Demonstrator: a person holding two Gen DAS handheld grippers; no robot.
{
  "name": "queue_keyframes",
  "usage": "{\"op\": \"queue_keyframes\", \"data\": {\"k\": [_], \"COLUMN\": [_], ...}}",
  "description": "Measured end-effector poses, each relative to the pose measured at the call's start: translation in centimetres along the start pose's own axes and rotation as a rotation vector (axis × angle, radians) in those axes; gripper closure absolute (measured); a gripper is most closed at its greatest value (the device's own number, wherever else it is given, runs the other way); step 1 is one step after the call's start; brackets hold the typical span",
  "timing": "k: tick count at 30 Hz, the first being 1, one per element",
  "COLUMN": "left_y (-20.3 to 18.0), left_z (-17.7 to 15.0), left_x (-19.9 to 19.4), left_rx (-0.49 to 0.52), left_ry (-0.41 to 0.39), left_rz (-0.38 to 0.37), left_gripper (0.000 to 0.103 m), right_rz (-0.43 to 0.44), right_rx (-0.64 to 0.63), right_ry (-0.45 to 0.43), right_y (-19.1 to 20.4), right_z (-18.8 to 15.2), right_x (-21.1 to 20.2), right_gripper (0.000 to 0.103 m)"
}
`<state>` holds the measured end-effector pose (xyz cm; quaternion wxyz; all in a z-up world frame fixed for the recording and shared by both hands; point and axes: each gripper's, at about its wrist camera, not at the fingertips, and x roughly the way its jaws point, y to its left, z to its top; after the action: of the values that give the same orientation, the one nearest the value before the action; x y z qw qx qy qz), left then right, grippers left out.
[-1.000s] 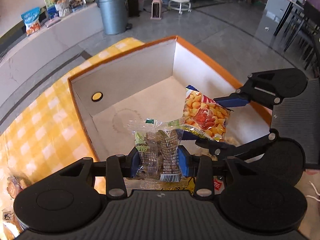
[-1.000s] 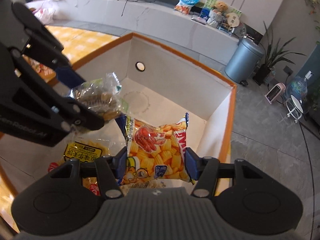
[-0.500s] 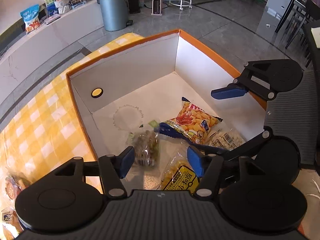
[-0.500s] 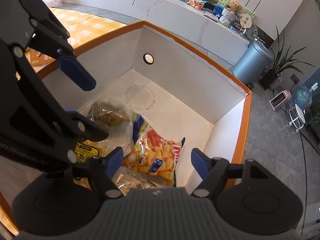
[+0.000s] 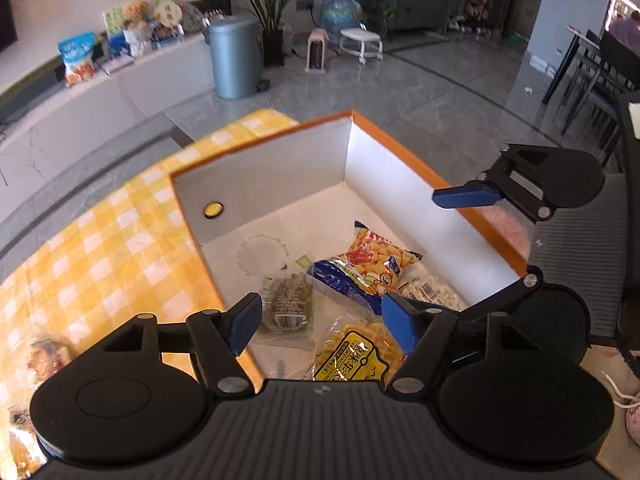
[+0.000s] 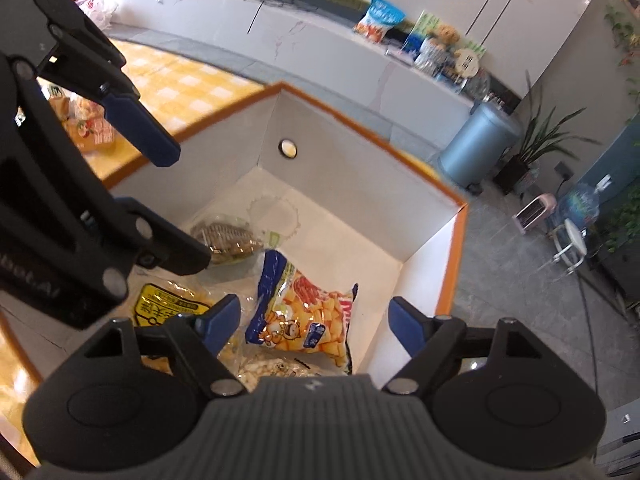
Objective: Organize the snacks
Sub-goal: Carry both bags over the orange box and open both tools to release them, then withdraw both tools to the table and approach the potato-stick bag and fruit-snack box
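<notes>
Both tongs, left (image 5: 320, 320) and right (image 6: 314, 322), hang apart over our box (image 5: 400, 148), while remaining snacks (image 6: 90, 122) lie on the table (image 5: 100, 248) leftward, nearer our left.

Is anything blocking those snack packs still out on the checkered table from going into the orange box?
Nothing visible blocks them. The box is open-topped, with bare floor at its far end beyond the packs already inside. Both the left gripper and right gripper hang open over it; the table packs lie beside it.
</notes>
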<state>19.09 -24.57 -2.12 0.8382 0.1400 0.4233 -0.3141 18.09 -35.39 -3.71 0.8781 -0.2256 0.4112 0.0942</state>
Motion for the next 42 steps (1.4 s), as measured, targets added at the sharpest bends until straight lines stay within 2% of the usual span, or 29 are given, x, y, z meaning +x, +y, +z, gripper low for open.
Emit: {"op": "queue_keyframes", "data": {"k": [5, 12, 16, 20, 24, 32, 36, 39, 41, 42], "left_y": [0.2, 1.8, 3.3, 5.1, 6.8, 9.6, 11.3, 12.4, 12.8, 13.0], "left_z": [-1.9, -6.2, -9.1, -12.0, -15.0, -19.9, -22.7, -24.4, -24.9, -25.2], "left_x": [-3.9, -9.5, -11.6, -13.3, -15.1, -15.9, -15.4, -14.8, -14.4, -14.2], "left_rx": [-0.034, -0.114, -0.19, -0.272, -0.32, -0.398, -0.467, -0.514, -0.521, -0.525], "left_ry": [-0.085, -0.151, -0.153, -0.17, -0.227, -0.306, -0.314, -0.302, -0.293, -0.294], "left_rz": [0.049, 0.095, 0.139, 0.215, 0.295, 0.401, 0.411, 0.418, 0.438, 0.447], "left_gripper": [0.022, 0.018, 0.018, 0.018, 0.018, 0.017, 0.018, 0.024, 0.037, 0.039], "right_rz": [-0.052, -0.019, 0.023, 0.037, 0.036, 0.048, 0.066, 0.071, 0.066, 0.067], "right_rx": [0.034, 0.109, 0.192, 0.237, 0.27, 0.392, 0.422, 0.435, 0.426, 0.421], "right_ry": [-0.096, -0.224, -0.294, -0.364, -0.43, -0.431, -0.402, -0.365, -0.338, -0.329], "right_y": [1.6, 4.5, 6.4, 9.4, 13.0, 19.5, 22.2, 23.6, 24.2, 24.4], "right_z": [0.1, 0.1, 0.8, 1.4, 1.6, 2.0, 1.8, 1.5, 1.3, 1.2], "right_x": [-3.4, -6.9, -8.9, -10.5, -11.6, -10.6, -9.2, -7.8, -7.0, -6.5], "right_gripper": [0.024, 0.024, 0.024, 0.02, 0.02, 0.02, 0.02, 0.02, 0.02, 0.02]}}
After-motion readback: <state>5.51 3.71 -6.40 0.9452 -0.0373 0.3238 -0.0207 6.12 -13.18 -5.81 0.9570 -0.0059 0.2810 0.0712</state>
